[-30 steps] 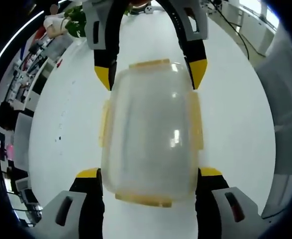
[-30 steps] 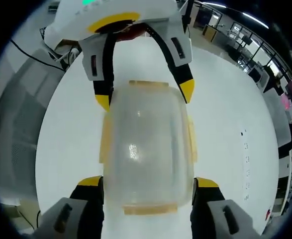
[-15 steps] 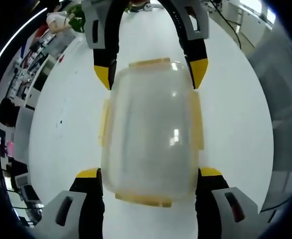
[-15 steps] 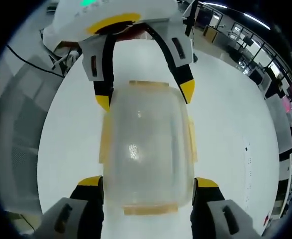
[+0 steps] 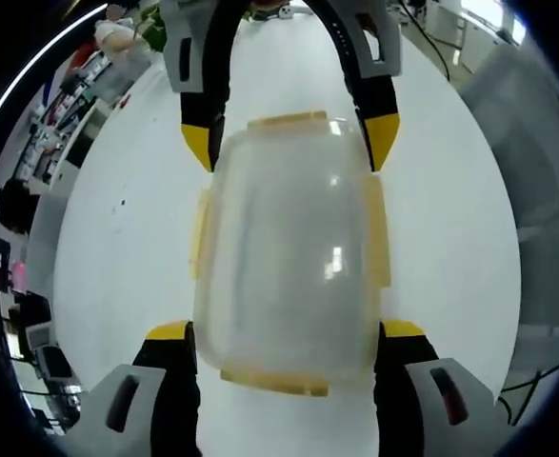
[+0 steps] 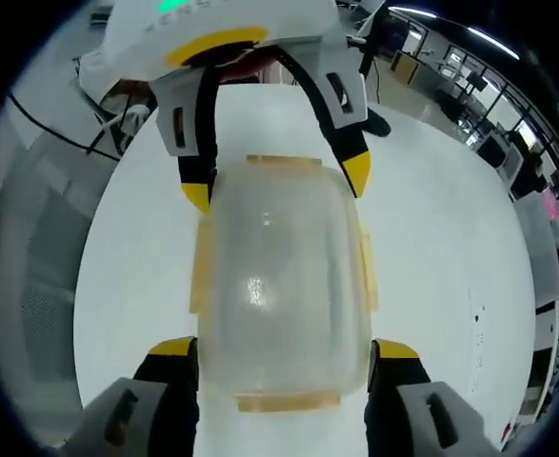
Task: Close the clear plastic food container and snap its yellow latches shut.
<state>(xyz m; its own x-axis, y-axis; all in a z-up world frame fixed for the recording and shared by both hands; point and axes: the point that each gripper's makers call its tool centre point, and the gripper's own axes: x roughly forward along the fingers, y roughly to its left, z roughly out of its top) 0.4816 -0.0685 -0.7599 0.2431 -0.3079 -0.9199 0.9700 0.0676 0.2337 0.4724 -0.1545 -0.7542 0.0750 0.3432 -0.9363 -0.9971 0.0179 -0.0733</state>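
The clear plastic food container (image 5: 287, 257) with its lid on sits between both grippers, over a white table (image 5: 450, 219). Yellow latches (image 5: 378, 233) run along its sides and ends; whether they are snapped down I cannot tell. My left gripper (image 5: 286, 330) is shut on the near end, its yellow-tipped fingers (image 5: 169, 332) pressing both long sides. In the left gripper view my right gripper (image 5: 288, 141) clamps the far end. In the right gripper view the same container (image 6: 281, 276) is held by my right gripper (image 6: 284, 347), with the left gripper (image 6: 276, 181) opposite.
The white table (image 6: 431, 248) spreads around the container. Office desks and screens (image 6: 469, 67) lie beyond it, with a cable (image 6: 79, 143) at its edge. Cluttered shelves (image 5: 60, 124) show at the far left of the left gripper view.
The room behind has swung round in both views, so both hands have turned together. The container keeps its place between the two grippers, and both grips are unchanged.
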